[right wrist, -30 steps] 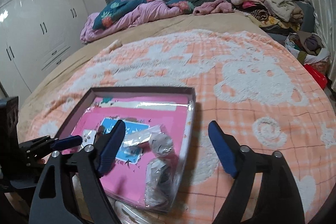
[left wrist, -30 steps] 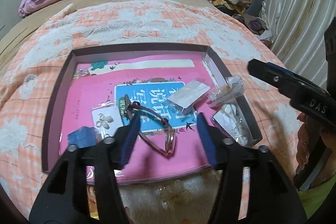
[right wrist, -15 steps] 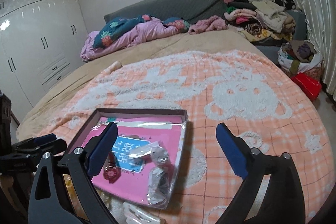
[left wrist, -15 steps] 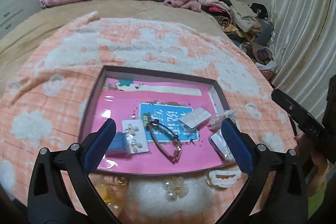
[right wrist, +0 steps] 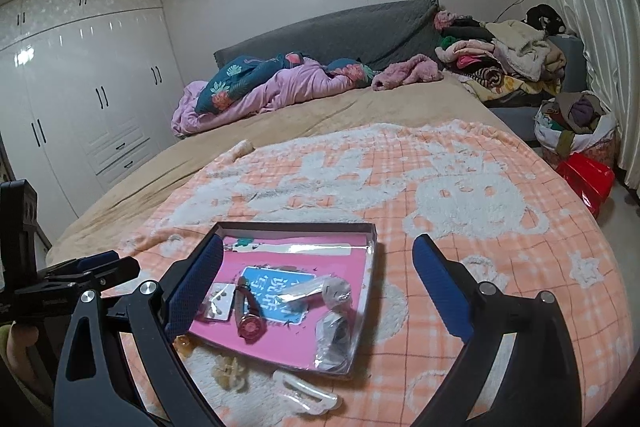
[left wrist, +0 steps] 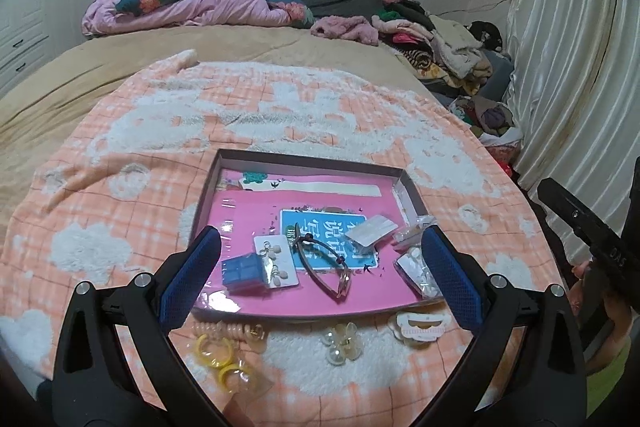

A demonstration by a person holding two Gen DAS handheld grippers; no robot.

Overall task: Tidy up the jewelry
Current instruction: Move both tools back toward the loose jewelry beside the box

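Now that the left gripper (left wrist: 320,275) has let go and backed away, both tongs spread wide and empty, the bracelet (left wrist: 322,267) lies in the tray (left wrist: 308,163), while hair clips wait outside at six o'clock.

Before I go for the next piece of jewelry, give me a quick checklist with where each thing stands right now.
1. Left gripper jaws open, nothing held: ok.
2. Right gripper jaws open, nothing held: ok.
3. Box sits flat on the blanket, with bare floor for more: ok.
4. All jewelry in the box: not ok; the yellow rings, pearl flower clip and white hair clip lie outside its near edge.
5. Loose pieces unobstructed: ok.
6. Yellow rings bagged or loose: cannot tell.
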